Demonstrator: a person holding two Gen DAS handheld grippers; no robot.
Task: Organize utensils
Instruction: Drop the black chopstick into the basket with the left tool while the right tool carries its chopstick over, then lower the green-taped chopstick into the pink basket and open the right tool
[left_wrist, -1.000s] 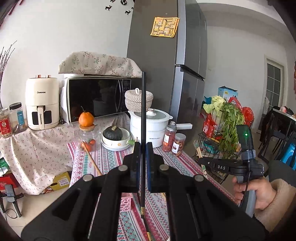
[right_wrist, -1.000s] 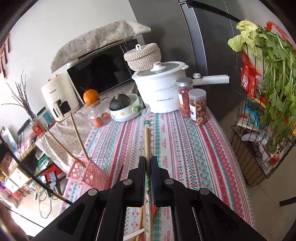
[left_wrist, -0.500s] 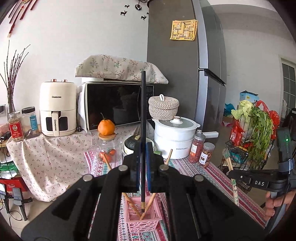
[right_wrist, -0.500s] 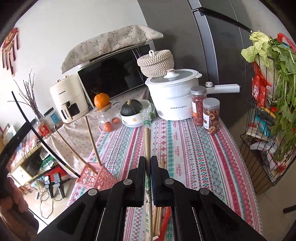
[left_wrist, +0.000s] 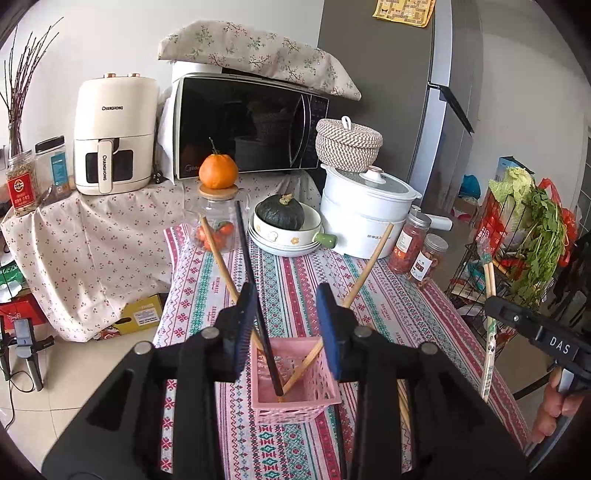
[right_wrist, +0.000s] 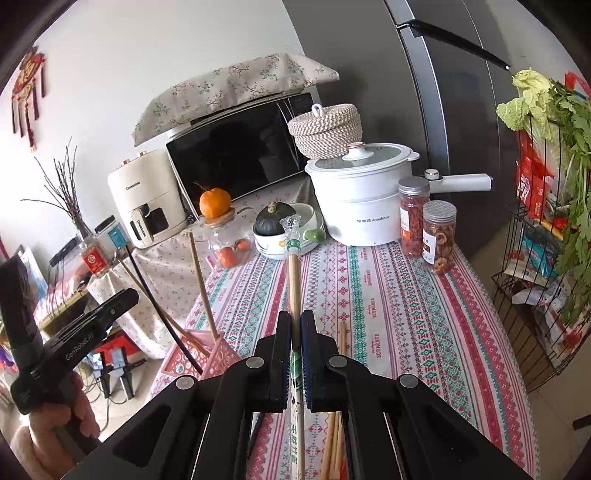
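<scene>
My left gripper (left_wrist: 288, 328) is open just above a pink basket (left_wrist: 293, 402) on the striped tablecloth. A black chopstick (left_wrist: 255, 288) leans in the basket beside two wooden chopsticks (left_wrist: 364, 277), free of my pads. My right gripper (right_wrist: 295, 339) is shut on a wrapped pair of wooden chopsticks (right_wrist: 293, 273), held above the table and pointing forward. The basket also shows in the right wrist view (right_wrist: 218, 358) at lower left. Loose wooden chopsticks (right_wrist: 338, 424) lie on the cloth under the right gripper.
At the table's far end stand a white pot (left_wrist: 364, 221), two snack jars (left_wrist: 421, 251), a bowl with a green squash (left_wrist: 282, 225) and a glass jar topped by an orange (left_wrist: 218, 206). A wire rack of vegetables (left_wrist: 517, 251) stands to the right.
My left gripper has opened and let the black chopstick go; it now leans in the pink basket. The right gripper still holds its wrapped chopsticks and has shifted a little.
</scene>
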